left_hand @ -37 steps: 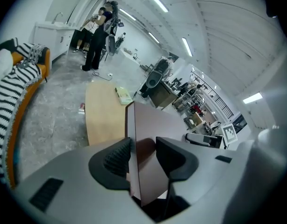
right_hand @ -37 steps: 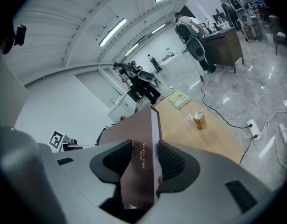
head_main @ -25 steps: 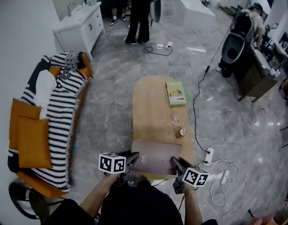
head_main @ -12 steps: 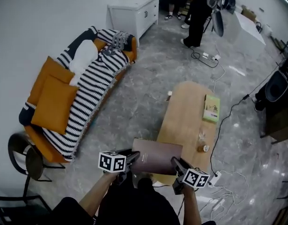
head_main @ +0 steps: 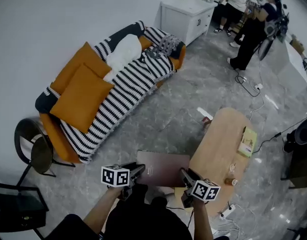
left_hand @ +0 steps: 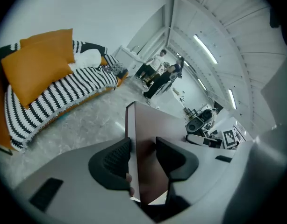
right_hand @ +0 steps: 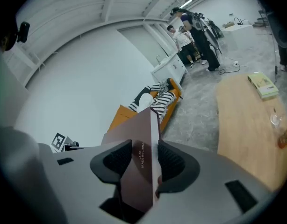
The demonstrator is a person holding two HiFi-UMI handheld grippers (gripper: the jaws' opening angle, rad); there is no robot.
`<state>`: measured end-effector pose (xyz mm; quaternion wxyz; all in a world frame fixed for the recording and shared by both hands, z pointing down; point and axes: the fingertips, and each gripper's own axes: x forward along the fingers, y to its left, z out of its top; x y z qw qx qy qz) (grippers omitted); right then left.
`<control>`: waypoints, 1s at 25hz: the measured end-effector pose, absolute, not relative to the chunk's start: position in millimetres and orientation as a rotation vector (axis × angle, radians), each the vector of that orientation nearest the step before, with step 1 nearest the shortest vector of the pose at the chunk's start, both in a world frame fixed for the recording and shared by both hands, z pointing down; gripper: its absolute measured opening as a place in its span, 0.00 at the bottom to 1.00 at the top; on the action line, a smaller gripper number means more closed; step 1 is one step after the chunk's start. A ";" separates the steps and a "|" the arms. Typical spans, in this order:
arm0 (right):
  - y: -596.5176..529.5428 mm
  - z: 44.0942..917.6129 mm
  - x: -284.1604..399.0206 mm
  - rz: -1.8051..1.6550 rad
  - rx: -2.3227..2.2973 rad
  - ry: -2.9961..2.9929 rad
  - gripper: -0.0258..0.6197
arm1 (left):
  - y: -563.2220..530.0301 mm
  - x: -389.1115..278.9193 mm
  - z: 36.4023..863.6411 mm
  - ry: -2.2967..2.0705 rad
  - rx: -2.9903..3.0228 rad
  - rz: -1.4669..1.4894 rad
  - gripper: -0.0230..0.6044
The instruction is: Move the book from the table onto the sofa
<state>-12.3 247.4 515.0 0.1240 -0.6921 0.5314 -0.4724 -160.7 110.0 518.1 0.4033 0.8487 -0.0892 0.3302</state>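
Observation:
I hold a dark maroon book (head_main: 162,168) level in the air, over the grey floor beside the wooden table (head_main: 221,149). My left gripper (head_main: 135,171) is shut on its left edge, with the book (left_hand: 146,157) pinched between the pads. My right gripper (head_main: 185,175) is shut on its right edge, where the book (right_hand: 142,169) fills the jaws. The sofa (head_main: 101,91), orange with a black-and-white striped throw and orange cushions, stands ahead and to the left, and shows as the sofa (left_hand: 45,78) in the left gripper view.
A green book (head_main: 248,141) and small items (head_main: 231,176) lie on the table. A black round chair (head_main: 33,151) stands left of the sofa. A white cabinet (head_main: 189,14) and standing people (head_main: 253,24) are at the back. Cables (head_main: 253,91) cross the floor.
The book has swung off the table to the left with both grippers on it. The view has turned toward the sofa, which now sits nearer the middle.

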 end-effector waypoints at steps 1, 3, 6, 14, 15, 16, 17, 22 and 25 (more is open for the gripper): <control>232.1 514.9 -16.6 -1.380 -2.015 1.561 0.34 | 96.5 -166.6 518.9 -0.237 2.139 0.827 0.32; 202.0 514.0 -24.1 -1.381 -2.010 1.583 0.34 | 69.4 -177.0 519.3 -0.255 2.133 0.812 0.32; 161.3 513.7 -31.5 -1.384 -2.006 1.610 0.34 | 31.5 -187.1 520.3 -0.277 2.128 0.795 0.33; 72.1 506.1 -51.4 -1.391 -1.987 1.680 0.34 | -52.1 -212.0 512.9 -0.317 2.129 0.751 0.32; 64.6 503.3 -53.7 -1.390 -1.985 1.691 0.34 | -58.9 -215.1 510.3 -0.321 2.129 0.747 0.32; 58.0 500.6 -55.2 -1.388 -1.982 1.701 0.34 | -64.4 -217.3 507.7 -0.325 2.129 0.741 0.33; 52.5 498.3 -55.9 -1.387 -1.980 1.710 0.34 | -68.7 -218.8 505.7 -0.330 2.128 0.734 0.33; 29.3 494.3 -53.0 -1.382 -1.974 1.749 0.34 | -84.0 -220.5 506.1 -0.357 2.105 0.697 0.33; 9.8 493.1 -47.3 -1.382 -1.971 1.775 0.34 | -99.5 -218.3 506.4 -0.370 2.094 0.685 0.33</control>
